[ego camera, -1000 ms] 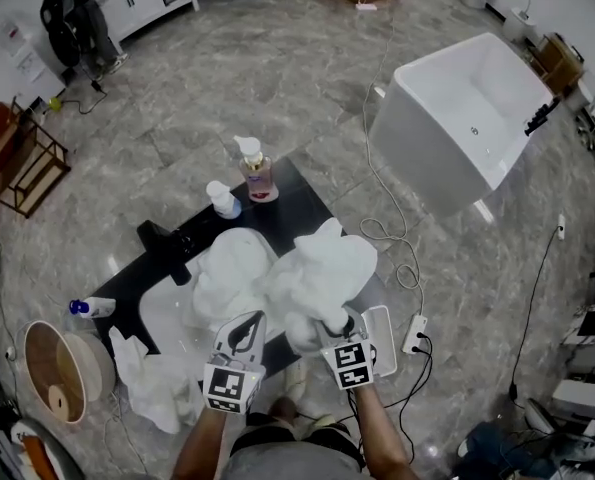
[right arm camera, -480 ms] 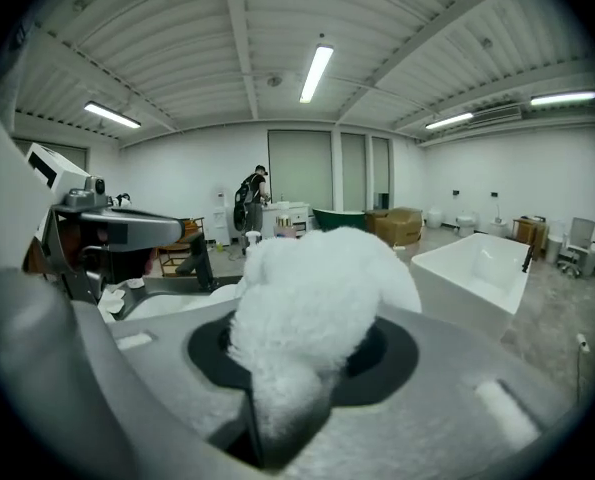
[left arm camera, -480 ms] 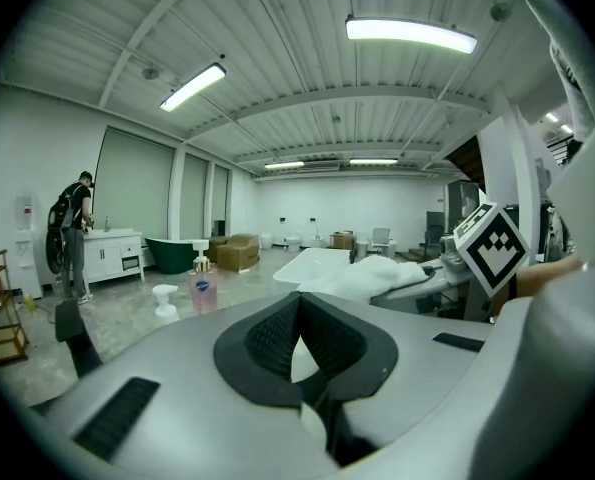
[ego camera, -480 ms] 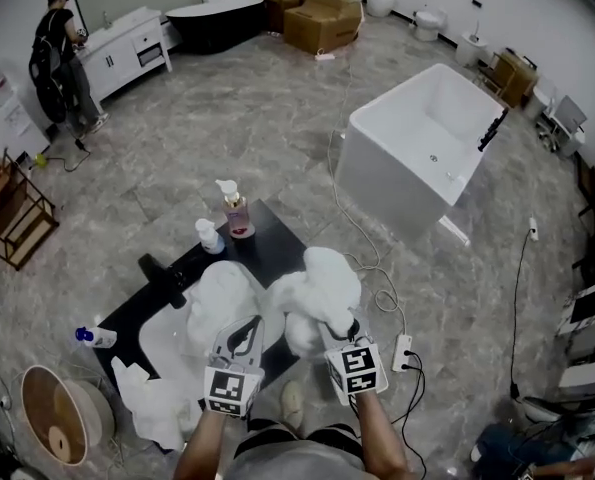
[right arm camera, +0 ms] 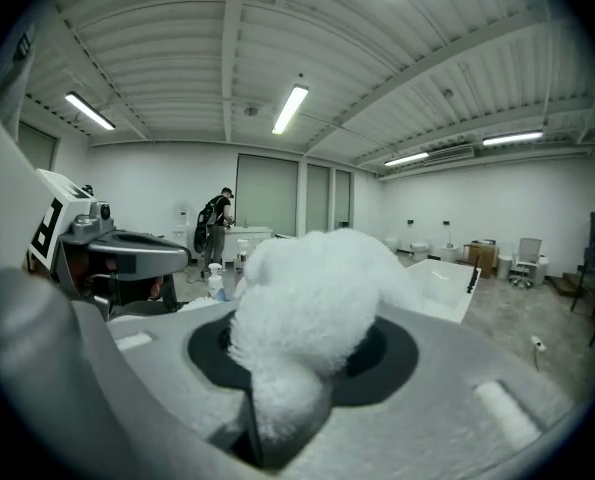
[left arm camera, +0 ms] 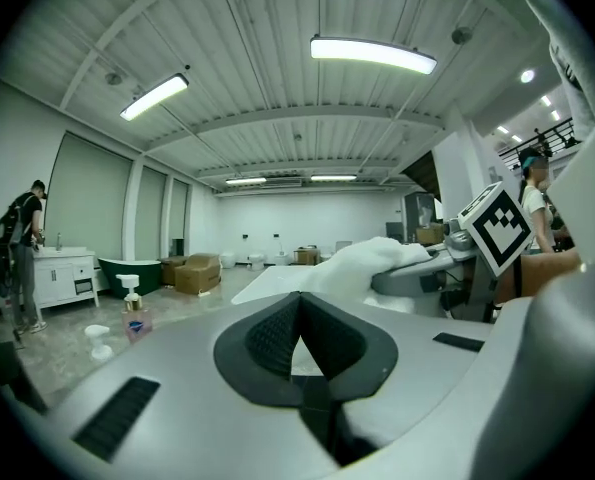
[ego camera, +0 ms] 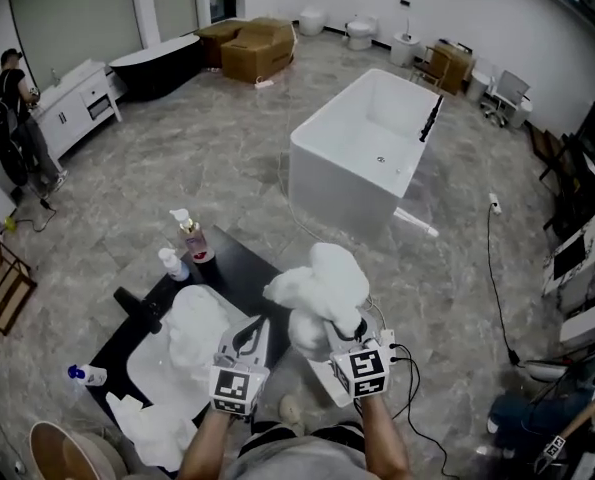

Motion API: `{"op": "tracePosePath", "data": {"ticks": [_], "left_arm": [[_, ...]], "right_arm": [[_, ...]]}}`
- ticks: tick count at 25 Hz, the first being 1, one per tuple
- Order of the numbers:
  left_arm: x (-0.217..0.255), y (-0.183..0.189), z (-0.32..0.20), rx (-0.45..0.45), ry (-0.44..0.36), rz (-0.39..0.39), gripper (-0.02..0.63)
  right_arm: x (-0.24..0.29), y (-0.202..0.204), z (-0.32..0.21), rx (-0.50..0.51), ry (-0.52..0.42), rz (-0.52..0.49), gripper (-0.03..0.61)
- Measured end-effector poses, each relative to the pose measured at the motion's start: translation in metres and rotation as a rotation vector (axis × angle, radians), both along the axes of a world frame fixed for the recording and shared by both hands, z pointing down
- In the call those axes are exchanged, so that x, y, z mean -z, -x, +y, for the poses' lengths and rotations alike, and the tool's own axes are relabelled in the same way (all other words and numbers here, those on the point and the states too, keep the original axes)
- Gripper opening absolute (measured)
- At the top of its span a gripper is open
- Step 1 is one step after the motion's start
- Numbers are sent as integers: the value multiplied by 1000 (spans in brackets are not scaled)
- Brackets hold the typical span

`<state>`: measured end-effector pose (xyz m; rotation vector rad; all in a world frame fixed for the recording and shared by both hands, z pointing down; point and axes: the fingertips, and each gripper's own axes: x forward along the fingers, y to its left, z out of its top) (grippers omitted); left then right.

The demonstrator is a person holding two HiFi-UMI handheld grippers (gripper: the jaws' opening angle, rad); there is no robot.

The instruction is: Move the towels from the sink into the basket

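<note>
With right gripper (ego camera: 345, 330) jaws clenched on the towel (ego camera: 315, 286) (left gripper (ego camera: 253, 333) jaws closed, empty), carry high past the sink (ego camera: 157, 368), leftward to the basket (ego camera: 52, 436).

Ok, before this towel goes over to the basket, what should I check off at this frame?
1. Lifted towel clamped by the fingers of the right gripper: ok.
2. Lifted towel clear of the sink: ok.
3. Left gripper empty, fingers together: ok.
4. Basket ready to receive: cannot tell; only its rim shows at the head view's lower left edge.
5. Sink emptied: not ok; a second towel sits in it and a third towel lies by its near edge.
</note>
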<state>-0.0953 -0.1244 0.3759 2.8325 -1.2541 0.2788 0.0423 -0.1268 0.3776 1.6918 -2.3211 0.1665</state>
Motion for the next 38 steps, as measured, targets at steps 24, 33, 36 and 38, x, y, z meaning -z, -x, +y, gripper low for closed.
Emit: {"op": "tracePosePath", "data": {"ticks": [24, 33, 36, 38], "left_arm": [[-56, -202, 67, -345, 75, -6, 9], [-129, -220, 75, -311, 148, -68, 9], [-163, -224, 79, -300, 175, -90, 9], [-189, -227, 83, -294, 191, -99, 9]], "right_arm": [[-37, -186, 116, -310, 27, 51, 159], [-123, -205, 124, -276, 108, 5, 160], [-162, -210, 126, -262, 141, -15, 161], [-191, -214, 128, -247, 163, -28, 161]]}}
